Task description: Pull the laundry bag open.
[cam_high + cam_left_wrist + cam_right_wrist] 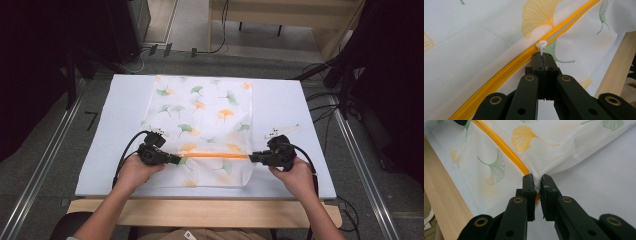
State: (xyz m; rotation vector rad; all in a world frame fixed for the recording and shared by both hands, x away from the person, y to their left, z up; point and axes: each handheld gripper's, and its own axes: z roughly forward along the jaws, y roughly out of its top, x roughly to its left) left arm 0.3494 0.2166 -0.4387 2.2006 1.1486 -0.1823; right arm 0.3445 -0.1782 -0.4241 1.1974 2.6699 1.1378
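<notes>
A white mesh bag (202,120) printed with green and orange ginkgo leaves lies flat on the table, with an orange zipper (215,155) running across its near part. My left gripper (176,160) is shut on the small white zipper pull (541,46) at the zipper's left end. In the left gripper view the zipper (506,68) runs diagonally past the jaws. My right gripper (251,158) is shut on the bag's right edge (536,180) where the zipper (506,150) ends, with bunched mesh between its jaws.
The bag rests on a white board (125,107) laid on a wooden table whose front edge (200,212) shows near me. Cables (325,107) and dark stands lie on the floor to the right. A rail (45,165) runs along the left.
</notes>
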